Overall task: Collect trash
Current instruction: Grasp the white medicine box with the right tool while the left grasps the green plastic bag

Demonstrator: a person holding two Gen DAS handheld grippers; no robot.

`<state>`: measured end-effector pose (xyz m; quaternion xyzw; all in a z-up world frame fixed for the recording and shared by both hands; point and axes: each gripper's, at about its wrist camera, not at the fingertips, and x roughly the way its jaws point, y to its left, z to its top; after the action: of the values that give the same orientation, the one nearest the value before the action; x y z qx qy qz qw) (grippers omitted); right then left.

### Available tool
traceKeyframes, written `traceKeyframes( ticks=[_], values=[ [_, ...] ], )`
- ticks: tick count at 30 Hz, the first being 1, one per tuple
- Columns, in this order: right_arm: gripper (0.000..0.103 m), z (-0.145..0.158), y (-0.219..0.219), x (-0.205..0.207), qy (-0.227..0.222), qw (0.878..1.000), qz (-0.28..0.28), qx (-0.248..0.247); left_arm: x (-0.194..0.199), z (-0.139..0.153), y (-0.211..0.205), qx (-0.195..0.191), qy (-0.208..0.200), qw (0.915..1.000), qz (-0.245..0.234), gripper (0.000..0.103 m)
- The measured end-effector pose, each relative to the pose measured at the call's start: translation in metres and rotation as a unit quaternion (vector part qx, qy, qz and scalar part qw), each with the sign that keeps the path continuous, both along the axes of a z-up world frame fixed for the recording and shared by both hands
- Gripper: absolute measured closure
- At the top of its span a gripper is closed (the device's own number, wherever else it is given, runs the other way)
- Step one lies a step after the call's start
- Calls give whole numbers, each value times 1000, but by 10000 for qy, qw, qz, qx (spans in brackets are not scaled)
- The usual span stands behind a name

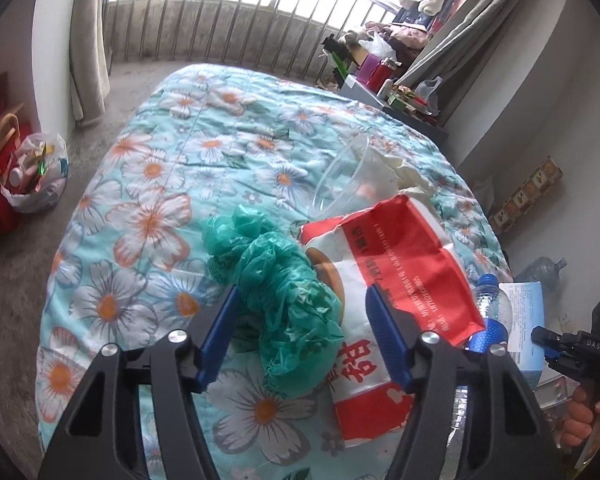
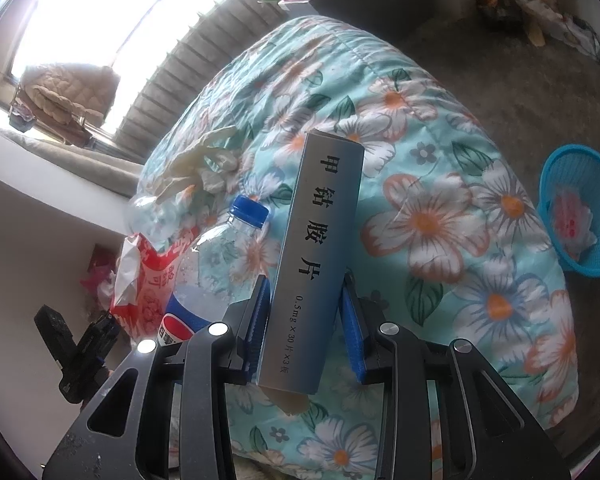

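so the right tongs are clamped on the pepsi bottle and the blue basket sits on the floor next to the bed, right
Not quite. The right wrist view shows the right tongs clamped on the grey medicine box; the Pepsi bottle lies free on the bed beside it. The blue basket does sit on the floor next to the bed.

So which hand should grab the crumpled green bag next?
The left. The left gripper already has its open jaws on either side of the green plastic bag on the quilt. The right gripper is busy, shut on the medicine box.
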<state>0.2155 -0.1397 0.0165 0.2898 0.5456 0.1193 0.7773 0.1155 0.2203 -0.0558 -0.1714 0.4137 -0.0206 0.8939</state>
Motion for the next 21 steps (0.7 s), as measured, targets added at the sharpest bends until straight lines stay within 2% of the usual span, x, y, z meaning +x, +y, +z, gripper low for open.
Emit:
traceKeyframes(
  ticks=[5, 9, 10, 14, 21],
  values=[
    [71, 0, 0, 0, 5, 10000, -10, 20, 2, -11, 9, -304, 225, 9992, 114, 52],
    [71, 0, -1, -1, 32, 9999, -40, 98, 0, -13, 15, -548, 221, 9981, 172, 60],
    [71, -1, -2, -1, 34, 9999, -53, 127, -1, -13, 17, -584, 209, 9979, 187, 66],
    [72, -3, -4, -3, 52, 9997, -109, 227, 0, -12, 20, -690, 183, 9972, 231, 68],
    [72, -5, -5, -6, 37, 9991, -195, 368, -3, -9, 20, -563, 165, 9980, 240, 72]
  ],
)
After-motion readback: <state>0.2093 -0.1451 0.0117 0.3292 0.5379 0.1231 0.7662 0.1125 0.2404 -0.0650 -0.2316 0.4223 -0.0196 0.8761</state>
